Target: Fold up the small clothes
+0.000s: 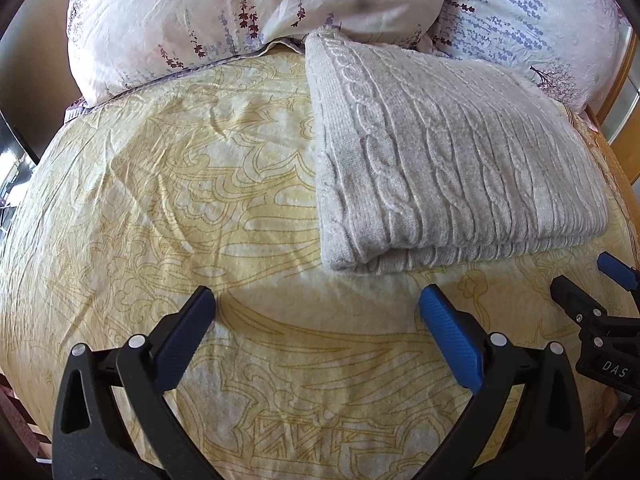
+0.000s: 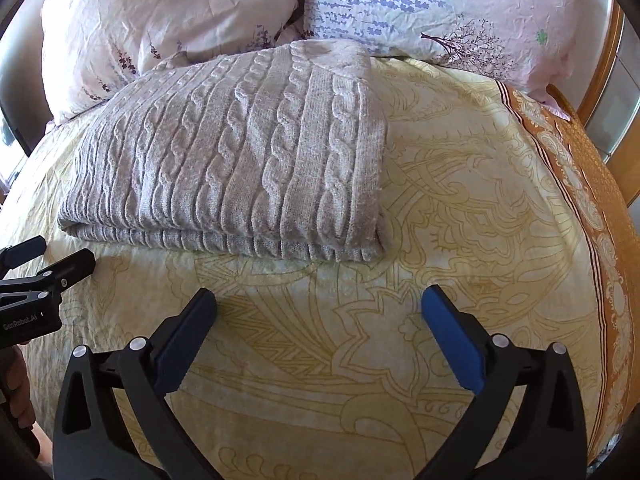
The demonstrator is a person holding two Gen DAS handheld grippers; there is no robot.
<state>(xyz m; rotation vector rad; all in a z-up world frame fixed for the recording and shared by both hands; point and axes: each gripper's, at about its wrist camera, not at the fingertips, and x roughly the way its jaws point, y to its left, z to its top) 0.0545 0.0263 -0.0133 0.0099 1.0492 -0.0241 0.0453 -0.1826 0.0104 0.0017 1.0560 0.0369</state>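
- One folded cable-knit sweater [image 1: 452, 160], pale grey, lies flat on the bedspread [image 1: 180, 200]; its doubled layers show along the near edge, and its far end reaches the pillows.
- One yellow bedspread with a line pattern covers the bed; an orange patterned border [image 2: 600, 208] runs along its right side in the right wrist view.
- Two floral pillows at the head of the bed: one pink-white [image 1: 224, 12], one with blue-violet sprigs [image 1: 532, 16], side by side and touching.
- Left gripper [image 1: 318, 304]: jaws spread wide, nothing between them, over bare bedspread just short of the sweater's near edge.
- Right gripper [image 2: 320, 304]: jaws spread wide, likewise empty, also just short of the sweater.
- Each gripper appears at the edge of the other's view.
- One wooden bed frame [image 2: 604, 64] at the right.
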